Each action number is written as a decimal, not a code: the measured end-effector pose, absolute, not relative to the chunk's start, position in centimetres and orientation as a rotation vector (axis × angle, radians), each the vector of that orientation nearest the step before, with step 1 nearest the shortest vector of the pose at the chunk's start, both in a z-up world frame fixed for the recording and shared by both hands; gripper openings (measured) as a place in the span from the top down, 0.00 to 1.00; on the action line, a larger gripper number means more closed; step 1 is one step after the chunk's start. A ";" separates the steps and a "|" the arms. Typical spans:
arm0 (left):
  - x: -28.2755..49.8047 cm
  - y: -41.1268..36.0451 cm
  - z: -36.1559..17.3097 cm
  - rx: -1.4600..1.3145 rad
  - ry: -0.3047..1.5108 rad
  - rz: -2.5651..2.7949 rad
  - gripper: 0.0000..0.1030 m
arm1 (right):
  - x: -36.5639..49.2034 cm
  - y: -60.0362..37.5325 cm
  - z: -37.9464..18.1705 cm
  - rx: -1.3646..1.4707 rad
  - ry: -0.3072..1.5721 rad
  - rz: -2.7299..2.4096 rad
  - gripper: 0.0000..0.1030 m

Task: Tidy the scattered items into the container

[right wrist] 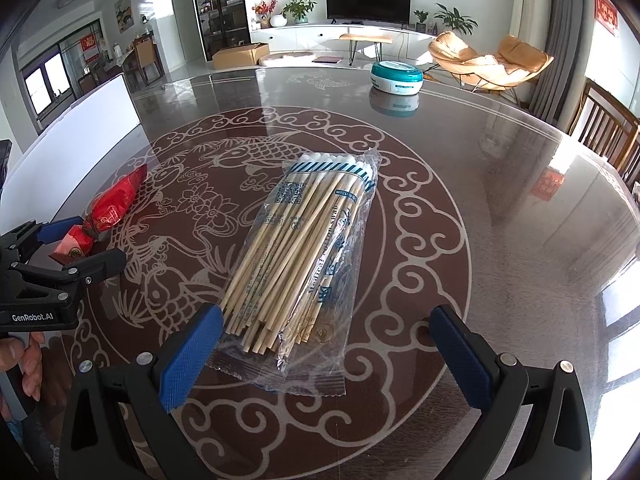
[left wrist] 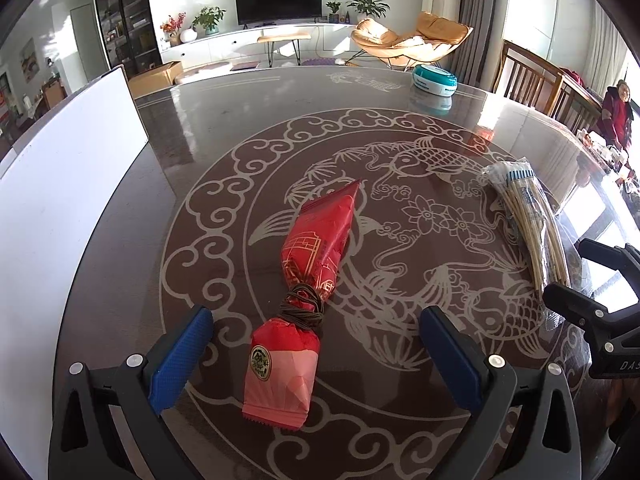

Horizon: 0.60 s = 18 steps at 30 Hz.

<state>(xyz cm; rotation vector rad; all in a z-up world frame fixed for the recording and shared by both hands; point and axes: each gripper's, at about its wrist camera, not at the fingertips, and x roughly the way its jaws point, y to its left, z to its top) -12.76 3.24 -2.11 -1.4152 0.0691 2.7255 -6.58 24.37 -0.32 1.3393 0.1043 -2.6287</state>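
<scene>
Between the spread jaws of the left gripper [left wrist: 316,354] lies a red snack packet [left wrist: 304,280] tied with brown cord, untouched, near the desk's [left wrist: 240,128] middle. Just beside it, the right gripper [right wrist: 326,356] hovers, jaws wide, over a clear bag of cotton swabs [right wrist: 308,248]. A white container [left wrist: 60,184] stands at the desk's left edge.

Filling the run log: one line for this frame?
left gripper: open, straddling red packet | right gripper: open, at swab pack | white container: nothing visibly placed
</scene>
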 end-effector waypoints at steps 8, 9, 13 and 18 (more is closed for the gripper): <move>-12.7 3.3 -2.2 -1.414 0.068 2.726 0.00 | -6.4 24.4 -0.1 1.317 0.096 -2.631 0.00; -12.7 3.3 -2.1 -1.413 0.068 2.727 0.00 | -5.9 24.5 0.4 1.270 0.090 -2.658 0.00; -12.7 3.5 -1.9 -1.413 0.066 2.732 0.00 | -4.4 25.7 2.0 1.118 0.004 -2.751 0.00; -13.0 3.4 -1.7 -1.421 0.048 2.752 0.00 | -7.9 25.3 0.9 1.229 -0.134 -2.716 0.00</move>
